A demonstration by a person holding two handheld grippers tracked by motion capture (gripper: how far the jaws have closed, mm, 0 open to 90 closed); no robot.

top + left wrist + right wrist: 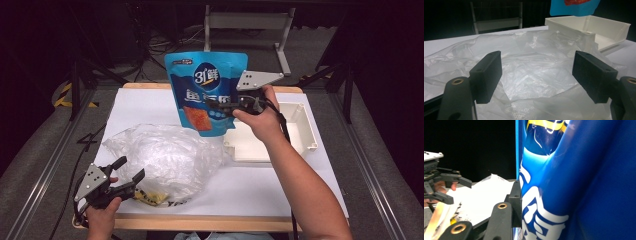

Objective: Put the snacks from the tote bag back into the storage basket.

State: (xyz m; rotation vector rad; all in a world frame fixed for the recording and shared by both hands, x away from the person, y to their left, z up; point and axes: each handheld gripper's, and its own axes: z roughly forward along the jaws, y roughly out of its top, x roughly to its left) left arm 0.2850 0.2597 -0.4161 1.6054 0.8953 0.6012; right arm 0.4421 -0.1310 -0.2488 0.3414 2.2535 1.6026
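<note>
Right hand-held gripper (pixel 220 107), raised above the table (pixel 280 192), with its jaws clamped on the side of a blue snack pouch (pixel 205 90); the pouch hangs upright in the air, to the left of the gripper body. A white open tray (pixel 300 125) lies below and beside this gripper. Left hand-held gripper (pixel 131 169), jaws spread apart and holding nothing, points at a crumpled clear plastic bag (pixel 165 155) lying just ahead of its fingertips.

"31" on blue pouch (pixel 206 90)
</note>
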